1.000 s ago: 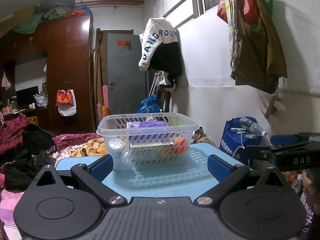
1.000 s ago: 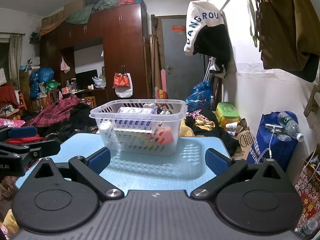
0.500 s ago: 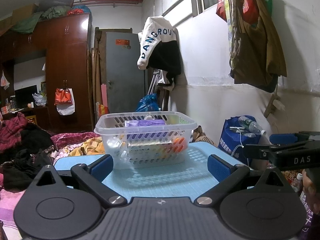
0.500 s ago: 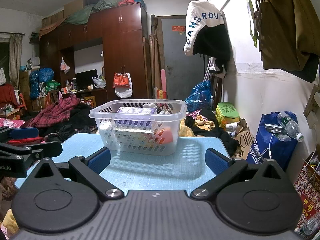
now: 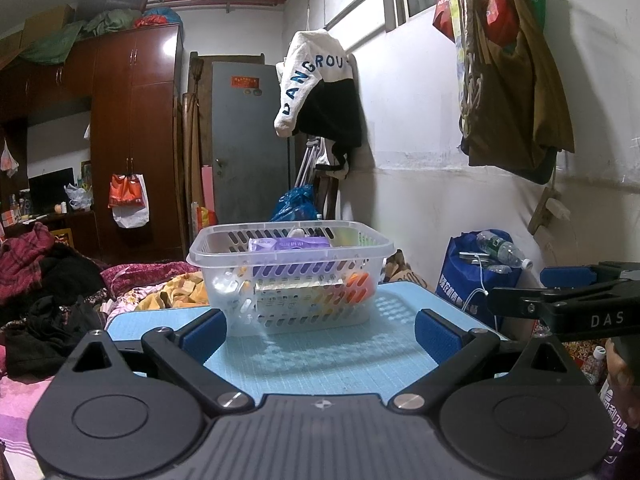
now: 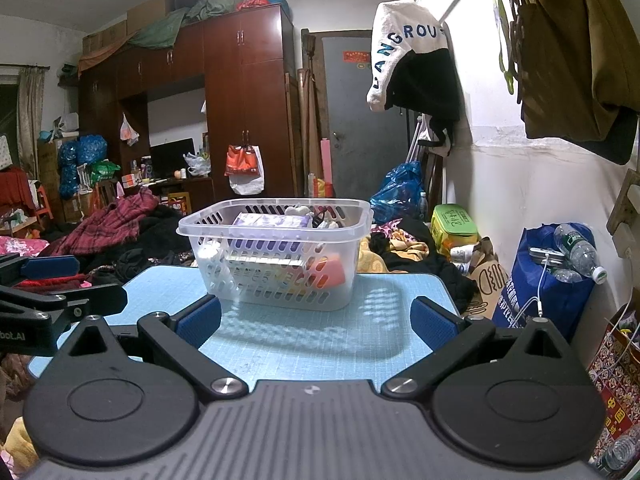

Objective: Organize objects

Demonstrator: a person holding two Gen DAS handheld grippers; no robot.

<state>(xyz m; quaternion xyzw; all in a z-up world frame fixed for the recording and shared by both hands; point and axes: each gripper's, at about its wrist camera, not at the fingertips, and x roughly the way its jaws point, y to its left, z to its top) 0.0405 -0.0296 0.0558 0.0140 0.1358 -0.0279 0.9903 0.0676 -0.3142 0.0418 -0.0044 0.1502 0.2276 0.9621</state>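
A clear plastic basket [image 5: 376, 250] [image 6: 360, 224] stands on the light blue mat [image 5: 332, 360] [image 6: 320, 340] at the far side. It holds a purple pack [image 5: 288, 245] [image 6: 272, 221], a flat printed box and an orange item [image 5: 360, 282] [image 6: 334, 274]. My left gripper [image 5: 320, 336] is open and empty, low over the mat in front of the basket. My right gripper [image 6: 316, 320] is open and empty too, and shows at the right edge of the left wrist view [image 5: 568, 300]. The left gripper shows at the left edge of the right wrist view [image 6: 48, 296].
A white wall with hanging bags [image 5: 512, 80] and a jacket [image 6: 412, 64] runs along the right. A blue bag with bottles [image 6: 548, 272] stands on the floor at the right. Piled clothes [image 6: 120, 220] lie left of the table. A wardrobe [image 6: 240, 104] stands behind.
The left wrist view has shifted slightly, so the basket sits a little higher and further left in it. The right gripper has hardly moved. Both stay open.
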